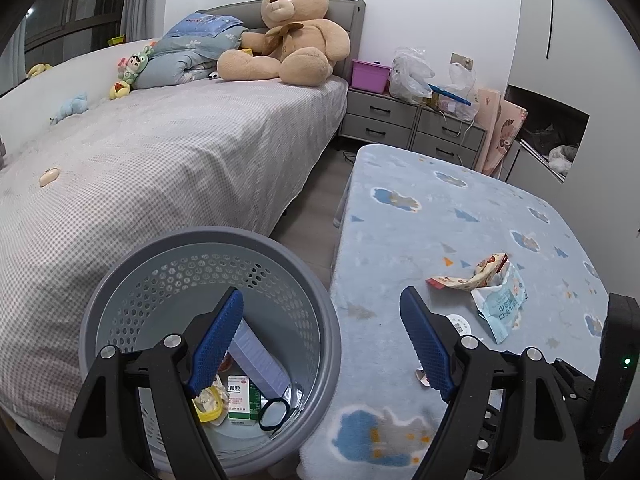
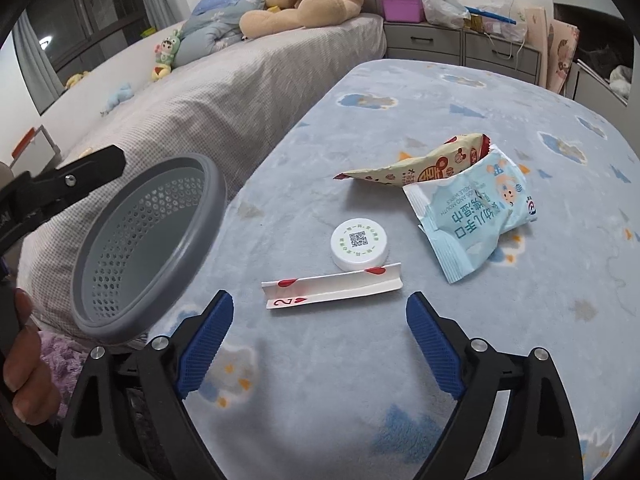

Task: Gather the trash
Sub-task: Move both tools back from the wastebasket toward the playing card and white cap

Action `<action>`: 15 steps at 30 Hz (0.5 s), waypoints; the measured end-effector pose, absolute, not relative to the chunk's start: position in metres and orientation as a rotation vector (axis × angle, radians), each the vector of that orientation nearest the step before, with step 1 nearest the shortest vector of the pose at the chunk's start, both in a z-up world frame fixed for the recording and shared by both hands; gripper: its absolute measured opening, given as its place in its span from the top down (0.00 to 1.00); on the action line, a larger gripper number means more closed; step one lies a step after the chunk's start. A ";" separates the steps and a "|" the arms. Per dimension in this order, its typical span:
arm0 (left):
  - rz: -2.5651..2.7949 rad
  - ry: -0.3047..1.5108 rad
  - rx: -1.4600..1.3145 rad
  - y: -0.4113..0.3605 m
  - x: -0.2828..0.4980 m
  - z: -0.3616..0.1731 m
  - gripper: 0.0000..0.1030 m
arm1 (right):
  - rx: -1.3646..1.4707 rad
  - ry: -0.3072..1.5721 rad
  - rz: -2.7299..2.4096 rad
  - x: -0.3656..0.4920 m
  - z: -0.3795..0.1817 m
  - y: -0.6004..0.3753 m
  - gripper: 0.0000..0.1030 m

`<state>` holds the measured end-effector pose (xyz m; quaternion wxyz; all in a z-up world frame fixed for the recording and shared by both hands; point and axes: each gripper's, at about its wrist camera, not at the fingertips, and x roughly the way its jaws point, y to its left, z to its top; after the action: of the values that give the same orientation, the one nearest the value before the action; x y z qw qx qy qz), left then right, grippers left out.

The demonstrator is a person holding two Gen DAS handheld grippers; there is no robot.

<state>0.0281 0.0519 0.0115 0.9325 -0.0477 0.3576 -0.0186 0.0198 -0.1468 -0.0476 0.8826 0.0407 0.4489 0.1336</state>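
A grey perforated waste basket (image 1: 132, 304) stands between the bed and the blue blanketed table (image 1: 400, 240); it holds a green medicine box (image 1: 240, 398), a pale box and scraps. My left gripper (image 1: 322, 312) is open and empty over the basket's right rim. In the right wrist view, my right gripper (image 2: 320, 312) is open and empty just before a folded playing card (image 2: 332, 288). Behind it lie a white cap (image 2: 359, 244), a light blue wipes packet (image 2: 472, 216) and a beige snack wrapper (image 2: 416, 166). The basket also shows there (image 2: 96, 248), at left.
A bed (image 1: 160, 152) with a checked sheet, a teddy bear (image 1: 296, 36) and small toys lies at left. Grey drawers (image 1: 412, 124) with a purple box and plastic bags stand at the back. The table drops off towards the basket.
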 end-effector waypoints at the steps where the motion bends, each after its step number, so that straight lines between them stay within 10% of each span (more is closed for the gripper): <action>1: -0.038 0.735 -0.101 0.053 0.029 0.011 0.25 | 0.072 0.940 0.270 0.022 -0.049 -0.145 0.11; 15: -0.036 0.773 -0.134 0.061 0.038 0.005 0.25 | -0.030 1.004 0.226 0.046 -0.070 -0.130 0.08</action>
<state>0.0376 0.0608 0.0050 0.9238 -0.0652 0.3769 -0.0174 0.0459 -0.1296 -0.0698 0.8704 -0.0145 0.4801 0.1082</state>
